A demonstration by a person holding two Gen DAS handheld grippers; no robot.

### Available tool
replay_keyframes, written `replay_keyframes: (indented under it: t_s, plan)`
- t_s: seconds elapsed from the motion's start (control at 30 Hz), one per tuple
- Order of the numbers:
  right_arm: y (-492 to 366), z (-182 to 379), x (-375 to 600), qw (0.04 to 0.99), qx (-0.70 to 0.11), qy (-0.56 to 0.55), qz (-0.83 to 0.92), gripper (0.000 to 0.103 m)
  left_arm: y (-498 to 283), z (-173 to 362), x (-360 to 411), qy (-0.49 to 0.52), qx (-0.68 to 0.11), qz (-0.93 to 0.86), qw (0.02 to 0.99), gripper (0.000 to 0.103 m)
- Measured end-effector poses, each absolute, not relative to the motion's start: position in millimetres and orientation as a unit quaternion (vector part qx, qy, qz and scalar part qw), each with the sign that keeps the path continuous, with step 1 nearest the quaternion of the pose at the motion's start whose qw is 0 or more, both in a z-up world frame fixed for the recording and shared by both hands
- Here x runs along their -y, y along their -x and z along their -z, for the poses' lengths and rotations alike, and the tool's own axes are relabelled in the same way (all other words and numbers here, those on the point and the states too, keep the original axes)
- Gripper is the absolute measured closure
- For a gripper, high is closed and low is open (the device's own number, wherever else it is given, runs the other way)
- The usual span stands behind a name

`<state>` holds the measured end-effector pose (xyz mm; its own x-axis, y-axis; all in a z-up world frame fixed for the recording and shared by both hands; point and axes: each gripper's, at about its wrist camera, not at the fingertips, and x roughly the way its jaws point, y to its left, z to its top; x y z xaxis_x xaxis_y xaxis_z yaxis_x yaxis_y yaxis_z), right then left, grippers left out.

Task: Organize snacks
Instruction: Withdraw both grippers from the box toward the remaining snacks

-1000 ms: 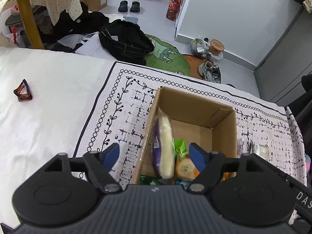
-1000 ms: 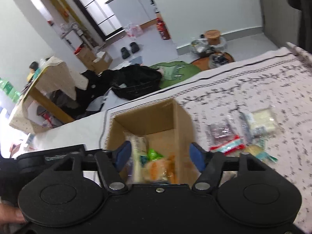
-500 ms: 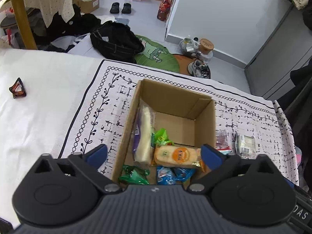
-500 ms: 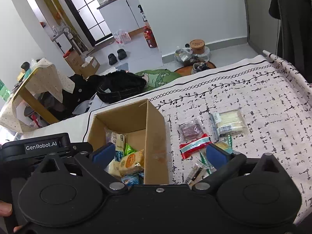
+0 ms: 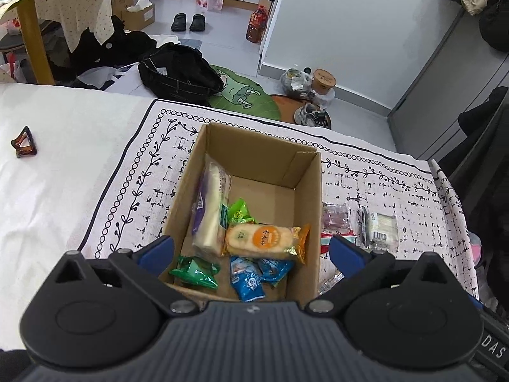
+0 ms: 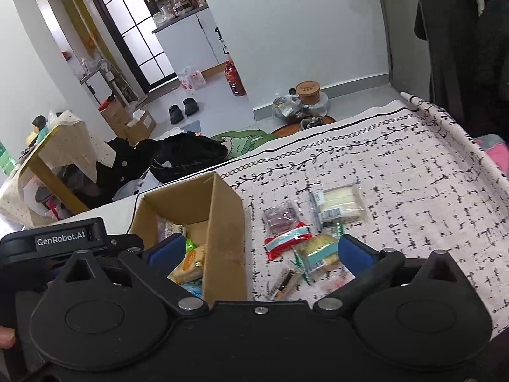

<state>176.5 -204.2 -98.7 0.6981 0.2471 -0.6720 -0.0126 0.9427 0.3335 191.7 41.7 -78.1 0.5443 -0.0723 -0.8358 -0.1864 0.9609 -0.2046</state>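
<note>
Gaping empty, both tongs hover over box and loose snacks.

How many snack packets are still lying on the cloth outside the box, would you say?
5: purple packet, white packet, red-edged packet, teal-banded packet, brown stick. Others may hide behind the right gripper.

I am counting one cardboard box holding six packets: one long white, one orange, two green, two blue. Beside it I am seeing five packets lying on the one patterned cloth.
</note>
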Motion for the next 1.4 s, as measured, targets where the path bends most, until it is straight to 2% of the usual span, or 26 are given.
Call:
replay_keyframes:
  t_s: [0.83, 1.17, 1.4]
  plan:
    - [-145.9, 110.8, 278.0, 0.905, -0.391, -0.156, -0.061, 0.0, -166.3, 71.9, 30.0, 0.12, -0.465, 0.014, 0.877, 0.0]
    - [-139.5, 119.3, 303.0, 0.9, -0.404, -0.149, -0.071, 0.0, -163.5, 85.8, 53.3, 0.118, -0.485, 0.03, 0.866, 0.001]
    - [-140.7, 134.0, 321.3, 0.887, -0.42, -0.177, -0.071, 0.002, -165.4, 98.4, 71.2, 0.105, -0.489, 0.045, 0.865, 0.005]
